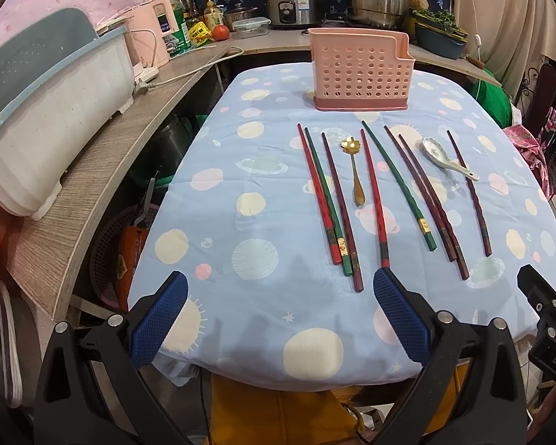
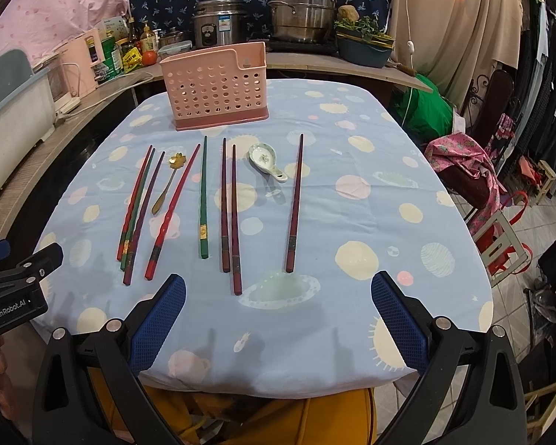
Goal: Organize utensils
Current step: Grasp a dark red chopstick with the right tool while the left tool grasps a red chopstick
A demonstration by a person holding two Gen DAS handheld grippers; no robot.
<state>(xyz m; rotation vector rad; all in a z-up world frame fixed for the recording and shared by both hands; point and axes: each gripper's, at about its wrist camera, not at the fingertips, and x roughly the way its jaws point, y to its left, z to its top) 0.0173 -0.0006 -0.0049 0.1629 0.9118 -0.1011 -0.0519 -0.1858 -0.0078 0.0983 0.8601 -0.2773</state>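
Both grippers, left (image 1: 280, 309) and right (image 2: 278, 313), hovering at near edge of surface (image 2: 352, 222), fingers wide, empty. Chopsticks (image 2: 204, 196) and two spoons (image 2: 267, 161) in a row mid-surface; pink holder (image 2: 215, 85) at far end.

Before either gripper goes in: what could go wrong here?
1. The three chopsticks at the left lie nearly touching, so a pinch may lift two or nudge a neighbour.
2. The white spoon lies close beside the lone dark chopstick; grabbing one could knock the other.
3. The pink holder stands at the far end, loose on the cloth; a hard drop-in might tip or push it.
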